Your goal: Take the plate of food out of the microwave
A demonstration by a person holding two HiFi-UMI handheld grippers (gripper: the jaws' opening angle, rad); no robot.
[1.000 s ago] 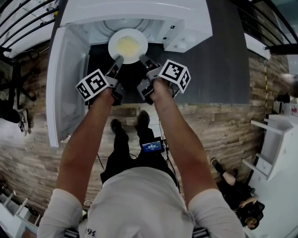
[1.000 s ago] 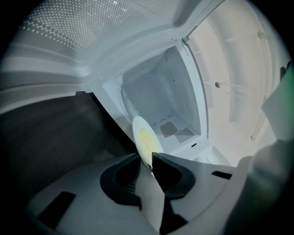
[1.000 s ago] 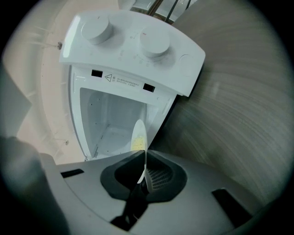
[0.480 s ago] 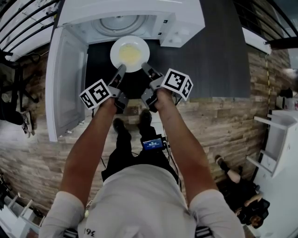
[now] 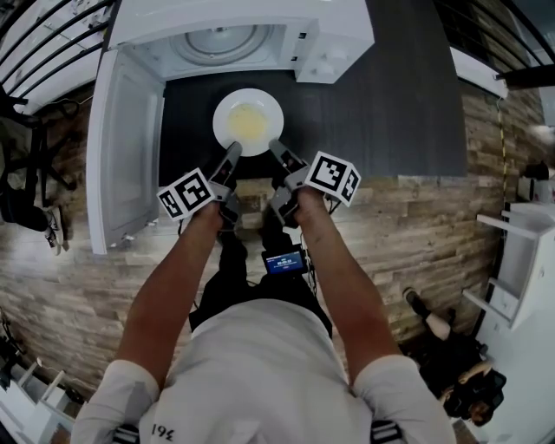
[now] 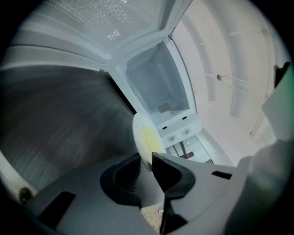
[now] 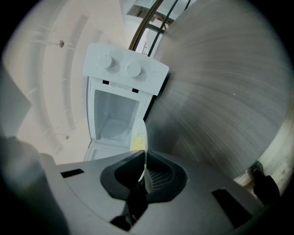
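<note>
The plate (image 5: 227,111) of yellowish food (image 5: 250,126) is held outside the microwave (image 5: 234,39), over the dark table (image 5: 390,104) in front of the open cavity (the door (image 5: 126,156) is swung wide to the left). Its near rim is clamped by the left gripper (image 5: 232,153) and the right gripper (image 5: 276,150), each closed on it. The removal is judged essentially done; setting down and release are left. Whether the plate already rests on the table cannot be told.

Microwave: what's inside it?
Only its round turntable shows inside the microwave; the plate is outside, over the dark counter. From the head view, the housing covers the cavity's back.
</note>
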